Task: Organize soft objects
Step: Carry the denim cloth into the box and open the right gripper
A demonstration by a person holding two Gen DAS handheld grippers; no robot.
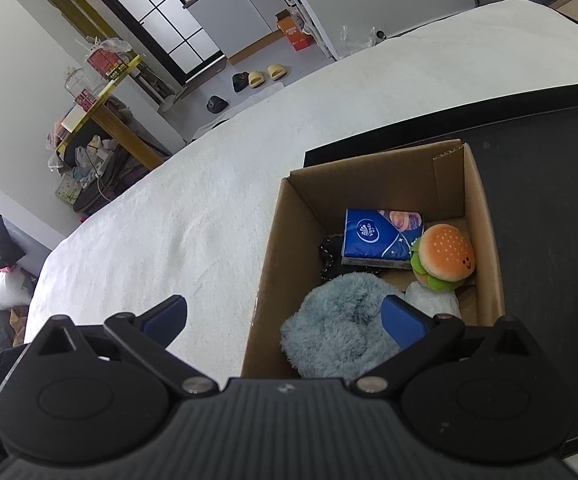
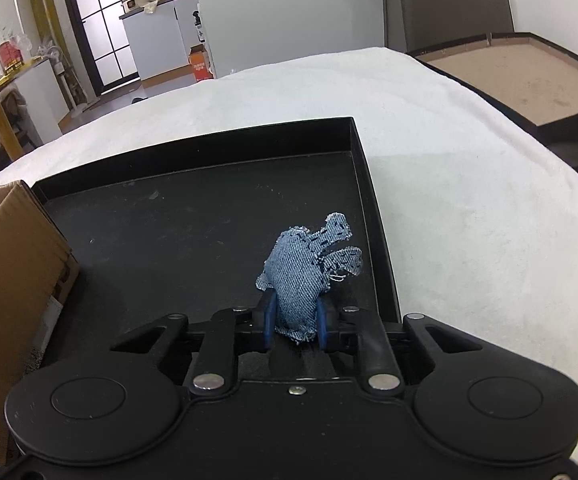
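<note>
Grippers: you hold two. Your left gripper (image 1: 285, 322) has its blue-padded jaws spread wide with nothing between them; one pad hangs over the white cover, the other over the box. Your right gripper (image 2: 293, 322) is clenched on the denim toy (image 2: 303, 276), both pads pressing its lower end.

Denim toy: one, a small stuffed shape of blue jean cloth with frayed edges and dark stitching, two flaps sticking out at its top. You hold it over the tray's right side, near the right rim.

Cardboard box: one (image 1: 485, 216), open-topped, plain brown corrugated board, standing on the tray's left part.

Box contents: one fluffy light-blue plush (image 1: 337, 328) at the near left corner; one burger plush (image 1: 445, 256) with orange bun and green lettuce against the right wall; one blue tissue pack (image 1: 377, 240), glossy wrapper, toward the far side; one white crinkled item (image 1: 429, 298) below the burger, kind unclear; one dark item (image 1: 331, 250) under the tissue pack, too hidden to name.

Tray: one black tray (image 2: 193, 216), shallow, rectangular, raised rim, smooth and faintly scuffed.

Surface: a white textured cover (image 2: 469, 208) carries the tray.

Second tray: one brown-bottomed, black-rimmed tray (image 2: 529, 80) lies beyond the cover's far right edge.

Room: glass-paned door, white cabinets, an orange carton on the floor, slippers, a cluttered yellow-edged table at left.
</note>
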